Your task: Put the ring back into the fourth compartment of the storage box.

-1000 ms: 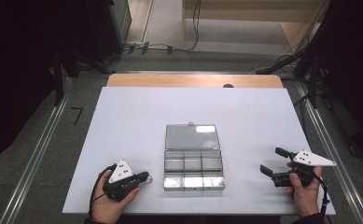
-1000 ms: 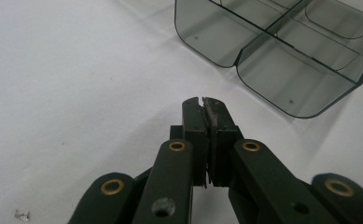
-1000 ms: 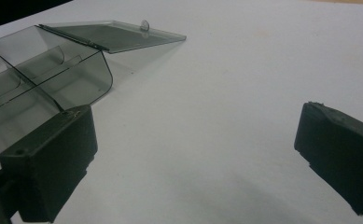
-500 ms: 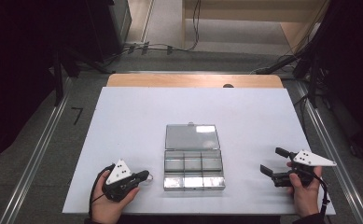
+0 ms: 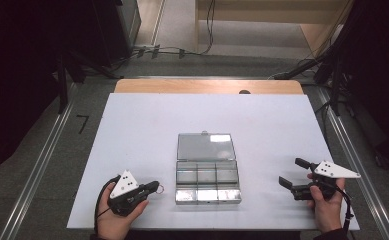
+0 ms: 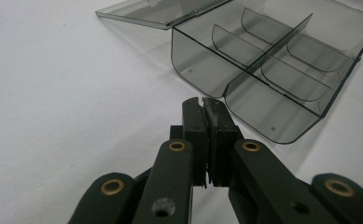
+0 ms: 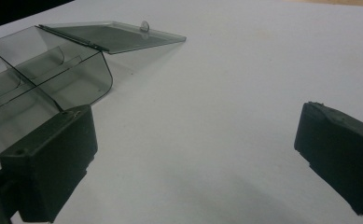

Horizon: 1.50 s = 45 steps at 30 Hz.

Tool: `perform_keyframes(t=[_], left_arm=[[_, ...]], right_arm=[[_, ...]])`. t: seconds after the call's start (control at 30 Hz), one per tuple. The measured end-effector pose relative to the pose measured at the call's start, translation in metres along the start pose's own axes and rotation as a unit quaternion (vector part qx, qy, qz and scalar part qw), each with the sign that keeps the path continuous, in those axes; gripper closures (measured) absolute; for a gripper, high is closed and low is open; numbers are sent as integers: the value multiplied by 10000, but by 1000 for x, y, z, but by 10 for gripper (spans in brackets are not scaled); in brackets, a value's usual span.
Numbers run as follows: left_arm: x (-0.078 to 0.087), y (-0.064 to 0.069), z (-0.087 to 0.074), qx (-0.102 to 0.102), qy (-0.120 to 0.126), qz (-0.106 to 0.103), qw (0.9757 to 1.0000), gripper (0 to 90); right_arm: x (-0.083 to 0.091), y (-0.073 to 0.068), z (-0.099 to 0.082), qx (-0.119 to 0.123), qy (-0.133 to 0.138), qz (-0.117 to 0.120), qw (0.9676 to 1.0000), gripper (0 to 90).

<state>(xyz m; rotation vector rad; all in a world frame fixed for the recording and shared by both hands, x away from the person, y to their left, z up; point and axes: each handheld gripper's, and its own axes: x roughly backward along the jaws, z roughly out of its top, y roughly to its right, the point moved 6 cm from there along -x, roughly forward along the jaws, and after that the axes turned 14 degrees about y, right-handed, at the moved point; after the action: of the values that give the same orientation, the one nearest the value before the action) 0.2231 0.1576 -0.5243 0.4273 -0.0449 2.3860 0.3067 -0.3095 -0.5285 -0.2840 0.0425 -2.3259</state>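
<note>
A clear smoky plastic compartment box [image 5: 207, 181] lies in the middle of the white table, its lid [image 5: 205, 146] folded back flat on the far side and its several compartments empty. My left gripper [image 5: 154, 187] rests near the front edge, left of the box, jaws shut with nothing between them. In the left gripper view the closed gripper [image 6: 203, 105] points at the box [image 6: 282, 70]. My right gripper [image 5: 293, 172] sits right of the box with its jaws wide open and empty. The right gripper view shows the open gripper [image 7: 195, 154], with the box [image 7: 39, 79] and lid [image 7: 118, 37] at upper left.
The white table surface [image 5: 147, 130] has a wooden strip [image 5: 207, 86] along its far edge. Metal rails [image 5: 42, 160] run down both sides on the floor. Cables [image 5: 162, 50] lie on the floor beyond the table. Bare table spreads around the box.
</note>
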Motion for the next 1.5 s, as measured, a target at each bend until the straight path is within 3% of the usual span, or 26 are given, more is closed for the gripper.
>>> perform_keyframes(t=[0.07,0.73,1.5], left_arm=[[0,1,2,-80,-25,21,10000,883],[4,7,20,14,366,-110,9993,883],[4,21,41,109,756,-358,9964,883]], right_arm=[[0,0,0,-2,-4,-9,10000,0],[-1,0,0,1,-26,-10,10000,0],[-1,-1,-1,22,-45,-19,10000,0]])
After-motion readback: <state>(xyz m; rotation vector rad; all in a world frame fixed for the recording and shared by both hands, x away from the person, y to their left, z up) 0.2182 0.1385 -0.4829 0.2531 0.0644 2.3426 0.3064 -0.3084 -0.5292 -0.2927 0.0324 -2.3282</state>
